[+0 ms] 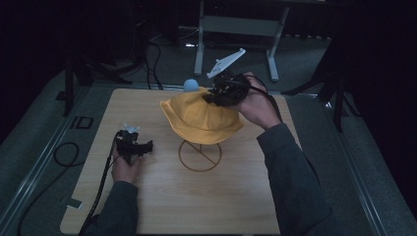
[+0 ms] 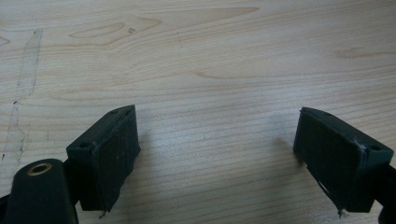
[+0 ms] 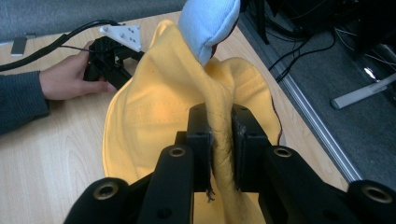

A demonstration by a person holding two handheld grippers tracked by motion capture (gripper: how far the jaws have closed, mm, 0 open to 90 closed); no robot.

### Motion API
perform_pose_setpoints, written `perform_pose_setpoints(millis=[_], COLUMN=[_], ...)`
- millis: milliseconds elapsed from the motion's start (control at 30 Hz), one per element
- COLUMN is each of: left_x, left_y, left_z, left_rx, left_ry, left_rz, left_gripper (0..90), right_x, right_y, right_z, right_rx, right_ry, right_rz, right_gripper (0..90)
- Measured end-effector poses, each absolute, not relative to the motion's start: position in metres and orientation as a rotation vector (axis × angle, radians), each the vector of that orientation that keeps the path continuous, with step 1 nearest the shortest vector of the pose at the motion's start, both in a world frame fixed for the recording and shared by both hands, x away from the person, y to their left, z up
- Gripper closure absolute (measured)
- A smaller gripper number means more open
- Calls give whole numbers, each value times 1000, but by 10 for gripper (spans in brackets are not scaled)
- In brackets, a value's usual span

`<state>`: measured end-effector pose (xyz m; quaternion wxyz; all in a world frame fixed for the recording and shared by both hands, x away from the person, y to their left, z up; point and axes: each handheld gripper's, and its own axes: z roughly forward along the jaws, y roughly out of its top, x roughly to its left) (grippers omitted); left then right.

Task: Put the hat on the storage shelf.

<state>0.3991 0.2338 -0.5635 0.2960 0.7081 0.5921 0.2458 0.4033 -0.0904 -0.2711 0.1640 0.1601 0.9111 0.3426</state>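
A yellow bucket hat (image 1: 199,120) sits on a wire stand whose ring base (image 1: 199,156) rests on the wooden table (image 1: 172,206). The stand's light blue padded ball (image 1: 191,85) pokes out behind the hat's crown. My right gripper (image 1: 216,96) is at the hat's far right side. In the right gripper view the right gripper (image 3: 220,114) is shut on a raised fold of the hat (image 3: 154,107), just below the blue ball (image 3: 208,23). My left gripper (image 1: 145,146) rests on the table left of the stand. The left gripper (image 2: 217,121) is open over bare wood.
A grey metal frame (image 1: 236,29) stands on the floor beyond the table's far edge. Cables (image 1: 64,152) loop on the floor to the left. Dark stand legs (image 1: 339,98) flank the table at the right. The table's far edge lies just behind the hat.
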Motion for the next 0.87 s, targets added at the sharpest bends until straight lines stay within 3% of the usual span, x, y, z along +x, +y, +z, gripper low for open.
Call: perform_pose_setpoints(millis=[333,567,867], left_x=[399,399,399], left_y=[234,234,234], left_z=[-563,-563,-563], left_rx=[1884,1885,1885], left_ry=[1575,1575,1575], left_rz=[653,653,652], left_gripper=[144,144,144], right_x=[401,398,396], right_y=[-70,-70,-85], right_z=[-271,-265,-256], right_rx=[411,398,471], right_ry=[2612,2571,2504], right_rz=[996,1079,1109], right_gripper=[743,527,402])
